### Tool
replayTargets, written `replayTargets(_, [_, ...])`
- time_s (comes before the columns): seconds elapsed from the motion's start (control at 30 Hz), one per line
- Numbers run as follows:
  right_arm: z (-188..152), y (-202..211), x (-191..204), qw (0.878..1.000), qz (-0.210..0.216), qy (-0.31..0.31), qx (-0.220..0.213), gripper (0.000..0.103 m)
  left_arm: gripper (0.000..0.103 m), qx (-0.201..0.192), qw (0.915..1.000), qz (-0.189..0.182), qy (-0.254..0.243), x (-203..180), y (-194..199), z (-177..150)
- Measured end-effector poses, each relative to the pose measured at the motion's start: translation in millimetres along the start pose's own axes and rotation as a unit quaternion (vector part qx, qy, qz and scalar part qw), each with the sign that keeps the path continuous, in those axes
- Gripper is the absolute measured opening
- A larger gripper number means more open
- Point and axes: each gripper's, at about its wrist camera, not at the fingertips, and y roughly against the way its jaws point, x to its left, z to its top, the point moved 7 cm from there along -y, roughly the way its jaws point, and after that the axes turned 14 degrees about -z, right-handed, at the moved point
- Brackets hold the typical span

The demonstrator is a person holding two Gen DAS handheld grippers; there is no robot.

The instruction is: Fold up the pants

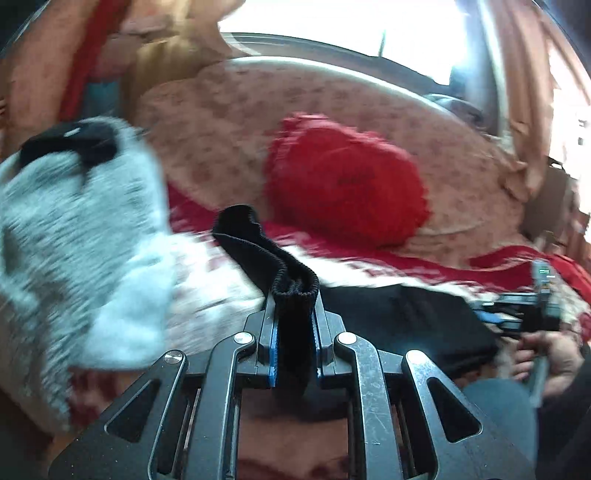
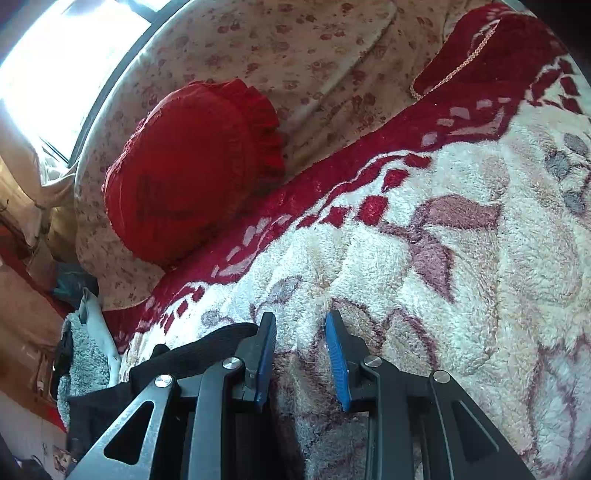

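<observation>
The black pants [image 1: 399, 314] lie on a fluffy white and red blanket [image 2: 443, 258]. My left gripper [image 1: 294, 295] is shut on their ribbed black waistband [image 1: 258, 243], which sticks up between the fingers. The rest of the pants spreads to the right. My right gripper [image 2: 301, 325] is open and empty, low over the blanket. The pants [image 2: 192, 354] show just left of its left finger. The right gripper [image 1: 532, 310] also shows at the right edge of the left wrist view, beside the pants.
A red frilled cushion [image 1: 343, 177] leans on a floral cover [image 2: 314, 66] behind the blanket. A grey and white fuzzy cloth [image 1: 74, 240] with a black patch lies to the left, blurred. A bright window [image 1: 351, 26] is behind.
</observation>
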Motion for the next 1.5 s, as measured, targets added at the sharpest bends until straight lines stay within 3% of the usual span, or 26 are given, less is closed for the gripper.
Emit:
replayTargets(0.17, [3.1, 9.9, -2.4, 1.000, 0.011, -0.009, 0.006, 0.026, 0.012, 0.015, 0.9951, -0.095, -0.023, -60.0, -34.9, 23.4])
replayTargets(0.33, [12.3, 38.4, 9.0, 0.999, 0.033, 0.027, -0.028, 0.026, 0.012, 0.067, 0.9756, -0.204, -0.045, -138.3, -74.2, 26.9])
replayTargets(0.4, [14.3, 48.0, 12.8, 0.998, 0.040, 0.044, -0.034, 0.026, 0.012, 0.078, 0.9695, -0.227, -0.049, -162.7, -85.1, 29.7])
replayTargets(0.57, [15.6, 58.7, 3.6, 0.997, 0.052, 0.044, -0.033, 0.026, 0.012, 0.124, 0.9610, -0.244, -0.036, -207.3, -120.0, 32.4])
replayTargets(0.67, [16.8, 57.5, -4.2, 0.997, 0.051, 0.039, -0.030, 0.026, 0.012, 0.193, 0.9518, -0.237, -0.032, -224.7, -150.1, 10.4])
replayTargets(0.8, [14.8, 53.8, -10.1, 0.998, 0.050, 0.042, -0.016, 0.026, 0.012, 0.289, 0.9262, -0.243, -0.008, -233.3, -186.5, -25.3])
replayTargets(0.9, [13.3, 54.9, -8.6, 0.997, 0.051, 0.055, -0.014, 0.026, 0.012, 0.311, 0.9173, -0.248, 0.007, -232.8, -190.4, -32.9])
replayTargets(1.03, [10.7, 53.9, -4.6, 0.996, 0.052, 0.065, -0.012, 0.026, 0.014, 0.358, 0.8879, -0.284, 0.053, -229.4, -195.0, -48.6])
replayTargets(1.1, [9.6, 54.3, -0.6, 0.996, 0.055, 0.071, -0.017, 0.026, 0.017, 0.348, 0.8830, -0.306, 0.077, -224.9, -187.2, -42.6])
replayTargets(1.17, [10.4, 58.4, 3.7, 0.995, 0.054, 0.080, -0.029, 0.026, 0.027, 0.327, 0.8831, -0.327, 0.077, -223.5, -173.2, -32.3])
replayTargets(1.27, [11.2, 75.2, 14.2, 0.990, 0.062, 0.111, -0.065, 0.026, 0.031, 0.266, 0.8932, -0.352, 0.086, -203.0, -130.3, -7.4])
replayTargets(1.37, [2.3, 99.2, 37.6, 0.974, 0.095, 0.179, -0.099, 0.026, 0.035, 0.204, 0.9170, -0.333, 0.083, -163.8, -88.3, 12.7])
replayTargets(1.43, [-12.3, 115.1, 60.9, 0.954, 0.146, 0.238, -0.106, 0.026, 0.035, 0.169, 0.9379, -0.296, 0.063, -135.5, -69.9, 17.8])
replayTargets(1.5, [-35.4, 125.0, 81.6, 0.930, 0.194, 0.298, -0.089, 0.026, 0.034, 0.163, 0.9485, -0.264, 0.061, -111.7, -62.3, 12.2])
